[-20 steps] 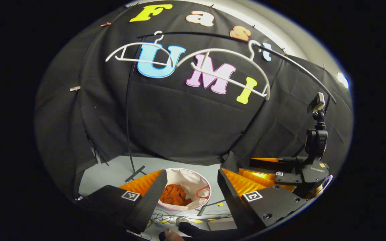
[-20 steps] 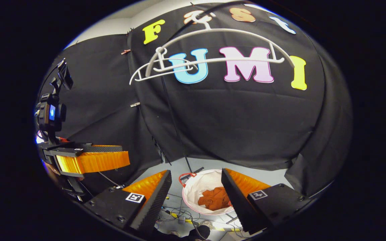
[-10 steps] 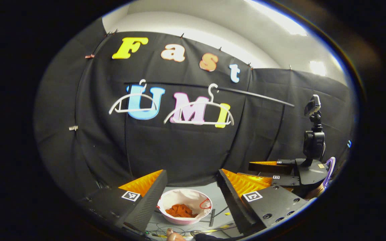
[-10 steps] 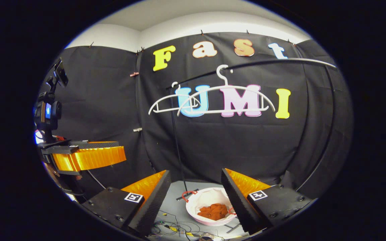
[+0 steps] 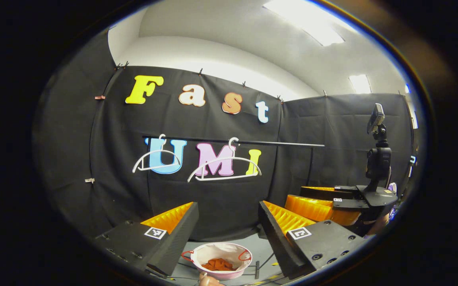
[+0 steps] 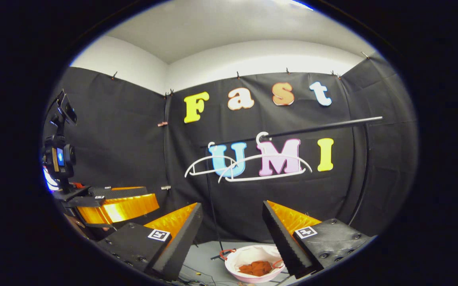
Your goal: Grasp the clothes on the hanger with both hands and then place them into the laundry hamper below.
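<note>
- One laundry hamper (image 5: pixel 222 254) sits on the floor below the rail (image 5: pixel 233 141); one orange garment (image 5: pixel 218 264) lies inside it.
- Two bare white hangers (image 6: pixel 249 163) hang on the rail.
- Left gripper (image 5: pixel 228 222) and right gripper (image 6: pixel 233 224): jaws spread, holding nothing.

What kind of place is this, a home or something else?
Probably a staged recording booth, not a home: black cloth wall, a clothes rail with two bare white hangers, and a laundry hamper holding orange clothes on the floor.
</note>
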